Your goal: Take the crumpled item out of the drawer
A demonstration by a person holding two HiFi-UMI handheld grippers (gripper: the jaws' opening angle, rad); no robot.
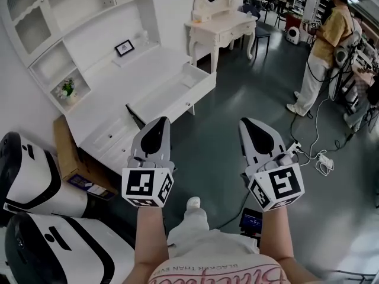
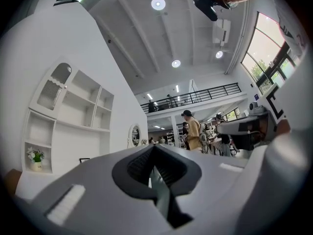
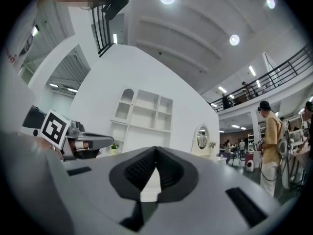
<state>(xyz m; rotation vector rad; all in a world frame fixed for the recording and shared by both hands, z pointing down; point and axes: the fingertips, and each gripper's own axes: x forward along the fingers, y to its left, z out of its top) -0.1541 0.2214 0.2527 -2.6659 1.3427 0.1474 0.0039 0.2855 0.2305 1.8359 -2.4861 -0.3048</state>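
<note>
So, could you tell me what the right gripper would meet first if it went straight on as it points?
Nothing near: the right gripper, held level, has open air ahead. It would probably reach the tall white shelf unit first, though depth is hard to judge.

The left claw (image 1: 160, 122) and the right claw (image 1: 248, 122) are pale grey shells that taper to a blunt point. Each has a black teardrop-shaped inset on top. Inside that recess the pads (image 2: 140, 167) are black and ribbed. Behind the shells sit the left marker cube (image 1: 147, 187) and the right marker cube (image 1: 277, 186), white with black square patterns. A silvery fitting (image 1: 285, 158) shows just ahead of the right one. The person wears a white shirt (image 1: 213, 272) with red script lettering, pale trousers (image 1: 195, 232) and a white shoe (image 1: 193, 203).
</note>
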